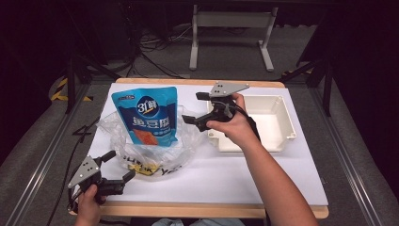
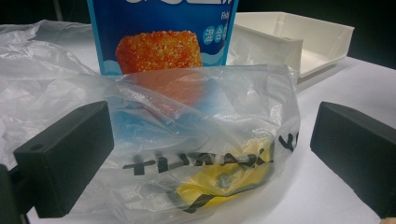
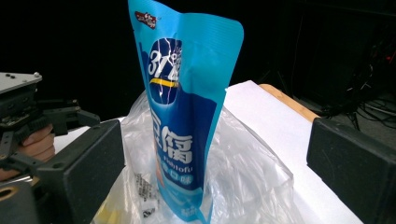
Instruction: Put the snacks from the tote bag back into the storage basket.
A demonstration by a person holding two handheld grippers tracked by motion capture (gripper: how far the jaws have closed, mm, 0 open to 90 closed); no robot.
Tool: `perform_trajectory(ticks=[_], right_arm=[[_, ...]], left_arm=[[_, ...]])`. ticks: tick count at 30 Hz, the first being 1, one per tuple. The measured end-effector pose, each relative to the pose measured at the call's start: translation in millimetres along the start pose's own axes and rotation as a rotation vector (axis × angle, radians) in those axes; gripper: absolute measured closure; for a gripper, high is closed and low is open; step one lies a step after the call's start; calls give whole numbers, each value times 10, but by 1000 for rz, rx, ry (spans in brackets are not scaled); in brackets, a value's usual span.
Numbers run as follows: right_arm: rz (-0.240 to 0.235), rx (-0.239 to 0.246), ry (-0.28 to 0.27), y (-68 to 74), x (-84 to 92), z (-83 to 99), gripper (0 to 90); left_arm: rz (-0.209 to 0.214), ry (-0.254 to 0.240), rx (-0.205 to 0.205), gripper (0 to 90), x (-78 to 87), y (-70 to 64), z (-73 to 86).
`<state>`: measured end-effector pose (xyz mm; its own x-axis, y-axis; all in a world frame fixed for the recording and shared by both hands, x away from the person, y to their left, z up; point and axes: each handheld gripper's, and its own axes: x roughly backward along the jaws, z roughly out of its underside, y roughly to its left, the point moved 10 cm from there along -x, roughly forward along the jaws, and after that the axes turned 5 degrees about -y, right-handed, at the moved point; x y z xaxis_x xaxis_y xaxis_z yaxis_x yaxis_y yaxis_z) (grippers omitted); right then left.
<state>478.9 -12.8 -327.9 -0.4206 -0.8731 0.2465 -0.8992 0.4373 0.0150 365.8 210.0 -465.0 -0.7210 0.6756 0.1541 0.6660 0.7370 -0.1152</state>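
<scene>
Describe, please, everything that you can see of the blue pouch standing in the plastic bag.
The blue pouch is a glossy foil-like packet, sealed at its top edge, with a dark round logo, white characters and a picture of an orange fried cube. It stands upright, its lower part inside the crumpled clear plastic bag, which wraps around its base. No gripper touches it.

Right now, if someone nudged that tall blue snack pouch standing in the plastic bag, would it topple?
Probably yes. The blue pouch stands tall and narrow on its bottom edge, so a sideways push would likely tip it. The crinkly clear plastic bag around its base looks too limp to brace it. The pouch's glossy film may also be a bit slippery to pinch.
</scene>
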Motion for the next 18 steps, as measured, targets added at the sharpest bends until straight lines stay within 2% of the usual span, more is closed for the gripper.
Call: perform_trajectory(ticks=[11,18], right_arm=[[-32,-8,10,6,-290,33,49],[-66,13,1,48,-529,102,52]], left_arm=[[-3,-3,4,2,2,4,-5],[-2,-3,4,2,3,5,-5]])
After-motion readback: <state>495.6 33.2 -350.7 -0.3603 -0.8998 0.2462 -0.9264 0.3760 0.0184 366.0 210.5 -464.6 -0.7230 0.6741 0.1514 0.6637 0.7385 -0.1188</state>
